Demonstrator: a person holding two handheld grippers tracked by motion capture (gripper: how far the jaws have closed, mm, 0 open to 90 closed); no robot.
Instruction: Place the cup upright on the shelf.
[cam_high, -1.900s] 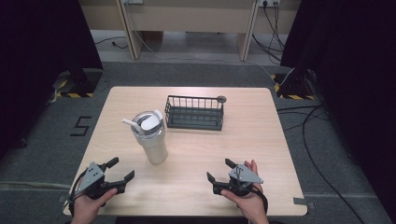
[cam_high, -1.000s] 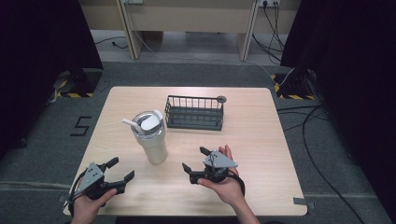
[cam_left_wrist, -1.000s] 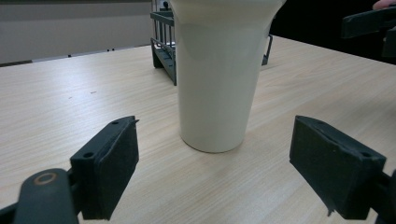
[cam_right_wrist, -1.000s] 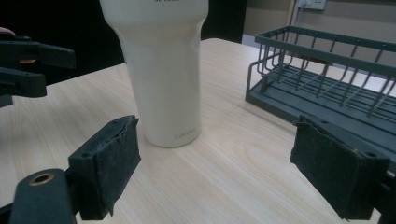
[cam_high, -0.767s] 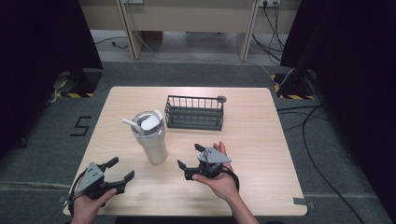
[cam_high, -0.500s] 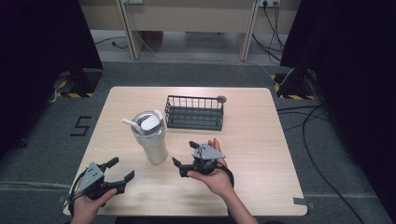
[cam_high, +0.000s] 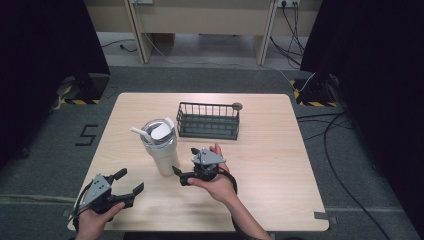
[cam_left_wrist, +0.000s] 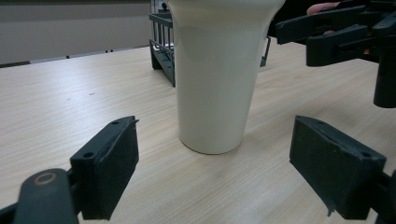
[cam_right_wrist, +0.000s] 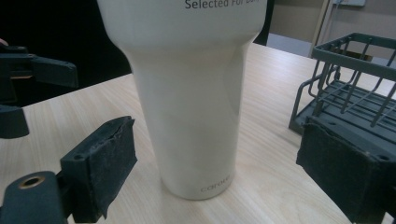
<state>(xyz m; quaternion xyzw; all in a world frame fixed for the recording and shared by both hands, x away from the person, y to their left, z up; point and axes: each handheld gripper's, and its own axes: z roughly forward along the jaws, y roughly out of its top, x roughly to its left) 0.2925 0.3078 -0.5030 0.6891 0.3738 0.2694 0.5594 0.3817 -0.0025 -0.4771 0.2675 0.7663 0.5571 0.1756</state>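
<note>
Two grippers: you hold both with jaws spread wide, nothing between the pads.
Right gripper (cam_high: 184, 175): your jaws point at the cream tumbler (cam_high: 161, 149) from just beside it, not touching; its base sits framed between them in the right gripper view.
Left gripper (cam_high: 129, 181): it rests near the table's (cam_high: 270, 150) front left edge, aimed at the tumbler, apart from it.
Tumbler: upright, lidded with a straw, just left of the wire basket (cam_high: 208, 120).
</note>
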